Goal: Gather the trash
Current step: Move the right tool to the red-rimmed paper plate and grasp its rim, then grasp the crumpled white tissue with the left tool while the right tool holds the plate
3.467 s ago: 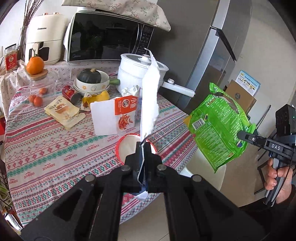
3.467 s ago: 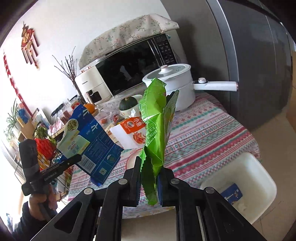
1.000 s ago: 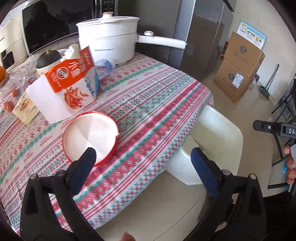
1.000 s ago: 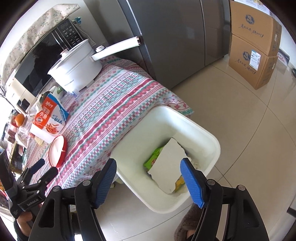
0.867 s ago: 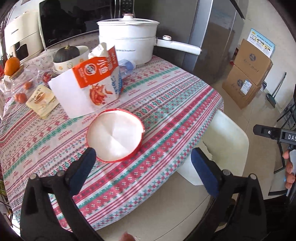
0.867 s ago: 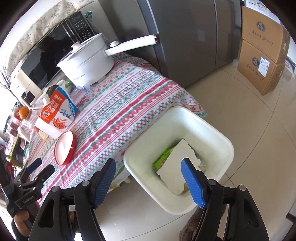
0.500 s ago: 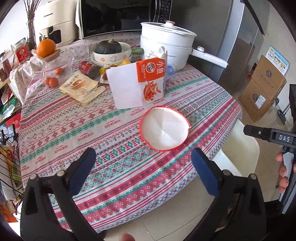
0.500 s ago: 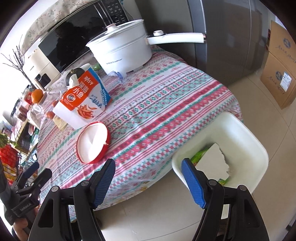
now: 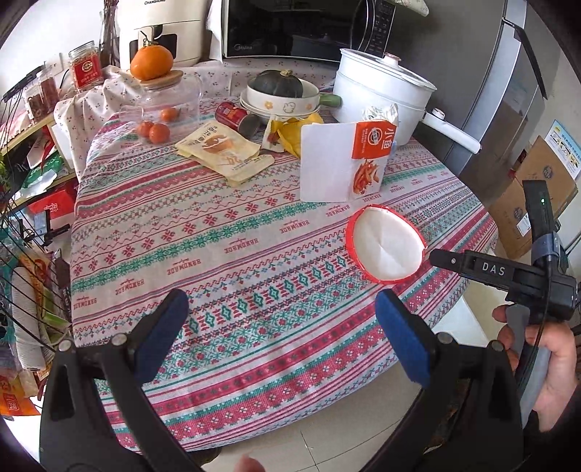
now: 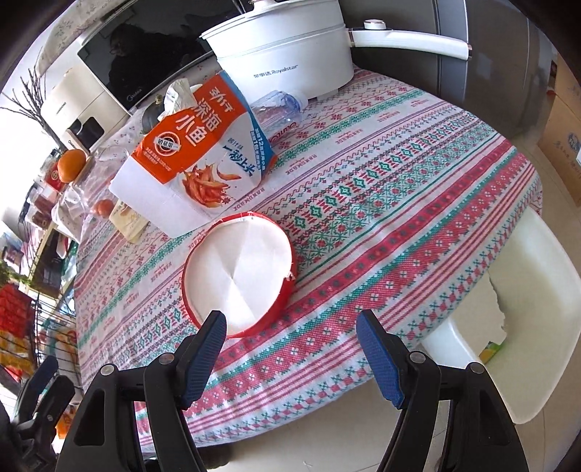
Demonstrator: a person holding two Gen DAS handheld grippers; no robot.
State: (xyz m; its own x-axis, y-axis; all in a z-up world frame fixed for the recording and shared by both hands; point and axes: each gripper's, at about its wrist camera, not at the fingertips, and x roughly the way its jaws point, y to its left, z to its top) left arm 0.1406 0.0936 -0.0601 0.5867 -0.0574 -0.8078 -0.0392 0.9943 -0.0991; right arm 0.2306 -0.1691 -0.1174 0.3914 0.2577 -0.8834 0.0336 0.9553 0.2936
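Observation:
A red-rimmed white paper bowl [image 9: 385, 247] lies on the patterned tablecloth near the table's right edge; it also shows in the right wrist view [image 10: 238, 276]. Behind it stands an orange and white snack carton [image 9: 345, 165], also in the right wrist view [image 10: 196, 152]. A tan snack pouch [image 9: 225, 154], a yellow wrapper [image 9: 290, 136] and a red can [image 9: 236, 118] lie further back. My left gripper [image 9: 279, 336] is open and empty above the table's front. My right gripper [image 10: 290, 354] is open and empty just in front of the bowl. The white bin [image 10: 526, 308] stands on the floor at the right, with trash inside.
A white electric pot [image 9: 381, 90], a bowl with a squash [image 9: 281, 92], a glass jar with an orange on its lid [image 9: 163, 105], a plastic bottle [image 10: 277, 107] and a microwave [image 9: 301, 29] are at the back. Cardboard boxes [image 9: 533, 203] stand on the floor at the right.
Both grippers let their trash go into the bin and opened. Both then swung back from the bin toward the table; the right one now hovers in front of the bowl.

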